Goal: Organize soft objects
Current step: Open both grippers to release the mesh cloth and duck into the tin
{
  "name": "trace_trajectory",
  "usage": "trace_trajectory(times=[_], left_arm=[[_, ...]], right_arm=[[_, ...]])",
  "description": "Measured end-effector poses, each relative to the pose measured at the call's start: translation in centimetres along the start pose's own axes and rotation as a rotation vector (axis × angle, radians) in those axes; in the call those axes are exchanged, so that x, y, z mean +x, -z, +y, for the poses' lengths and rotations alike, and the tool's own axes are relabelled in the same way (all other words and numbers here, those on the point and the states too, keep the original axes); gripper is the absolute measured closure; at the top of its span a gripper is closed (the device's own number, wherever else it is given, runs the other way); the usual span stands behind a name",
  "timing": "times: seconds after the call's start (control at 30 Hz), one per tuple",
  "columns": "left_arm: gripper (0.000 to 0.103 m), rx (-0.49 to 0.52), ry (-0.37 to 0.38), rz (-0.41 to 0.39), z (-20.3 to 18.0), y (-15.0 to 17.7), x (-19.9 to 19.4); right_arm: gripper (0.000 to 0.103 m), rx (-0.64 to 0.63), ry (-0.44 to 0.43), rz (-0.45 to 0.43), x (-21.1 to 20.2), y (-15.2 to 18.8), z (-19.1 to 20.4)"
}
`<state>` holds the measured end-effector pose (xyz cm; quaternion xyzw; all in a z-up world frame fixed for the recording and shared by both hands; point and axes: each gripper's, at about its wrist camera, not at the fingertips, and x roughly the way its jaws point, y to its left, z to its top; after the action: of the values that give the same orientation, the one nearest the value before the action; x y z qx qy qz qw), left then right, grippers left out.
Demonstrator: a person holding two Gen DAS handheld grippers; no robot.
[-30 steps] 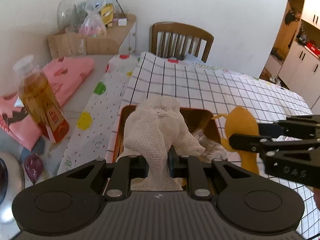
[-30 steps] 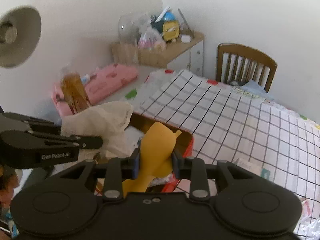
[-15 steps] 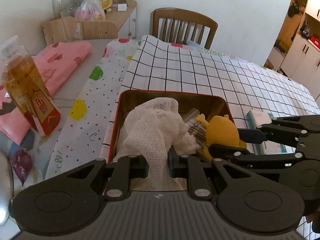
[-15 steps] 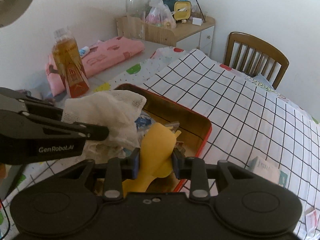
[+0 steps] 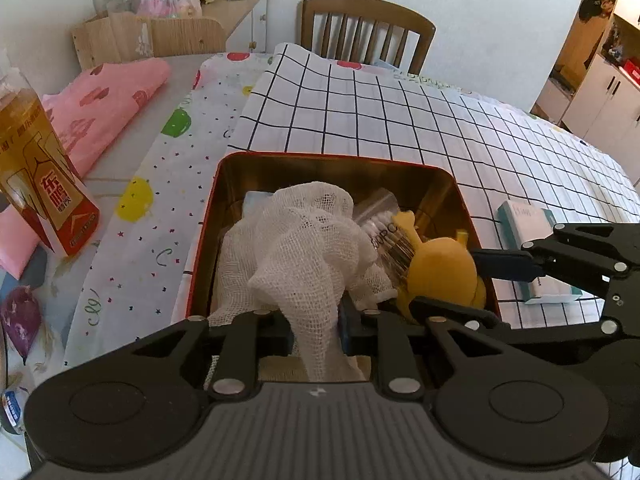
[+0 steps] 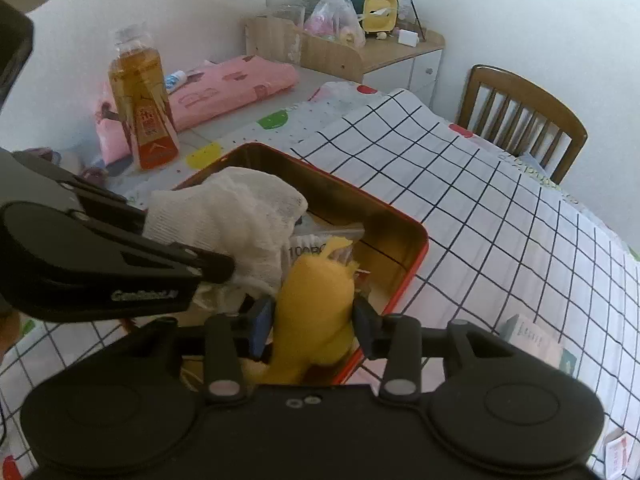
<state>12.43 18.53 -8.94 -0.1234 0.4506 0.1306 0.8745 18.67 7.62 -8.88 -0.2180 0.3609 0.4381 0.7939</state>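
The left gripper (image 5: pixel 316 336) has a white gauze cloth (image 5: pixel 304 248) between its fingers; its jaws have just been opening a little, and the pads sit so near the fabric that I cannot tell whether they pinch it. The cloth rises from the fingers as a loose, crumpled mound of open-weave netting and rests inside a tin box (image 5: pixel 280 158) just ahead. To its right, the right gripper (image 6: pixel 312 318) has a yellow soft toy (image 6: pixel 316 304) between its fingers; these jaws have just been spreading, and a narrow gap shows on each side of the toy, so it is no longer pinched. The toy is rounded and plump, with small pointed bits at its top, and it rests in the near right corner of the same box. The box is red outside and dull gold inside, with rounded corners, and it also holds a clear bag of cotton swabs (image 5: pixel 384 232) between cloth and toy. It stands on a checked tablecloth (image 5: pixel 400 120). A small white-and-green carton (image 5: pixel 532 240) lies to its right, a bottle of amber liquid (image 6: pixel 140 100) to its left, a pink folded cloth (image 5: pixel 104 104) beyond that, and a wooden chair (image 5: pixel 368 28) at the table's far edge.
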Motion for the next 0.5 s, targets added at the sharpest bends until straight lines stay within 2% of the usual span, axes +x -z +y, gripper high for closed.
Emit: trace_trajectory(times=[0.27, 0.33, 0.4, 0.5], left_arm=[[0.071, 0.003, -0.001, -0.009, -0.1, 0.2, -0.5], [0.056, 0.006, -0.011, -0.015, -0.2, 0.4, -0.7], [0.046, 0.005, -0.02, -0.028, 0.0, 0.6, -1.1], [0.039, -0.006, -0.008, -0.04, 0.3, 0.7, -1.7]], right_arm=[[0.051, -0.004, -0.028, -0.026, -1.3, 0.2, 0.2], [0.049, -0.004, -0.033, -0.032, -1.7, 0.3, 0.3], [0.049, -0.004, -0.022, -0.035, -2.0, 0.4, 0.4], [0.046, 0.019, -0.03, -0.041, -2.5, 0.6, 0.1]])
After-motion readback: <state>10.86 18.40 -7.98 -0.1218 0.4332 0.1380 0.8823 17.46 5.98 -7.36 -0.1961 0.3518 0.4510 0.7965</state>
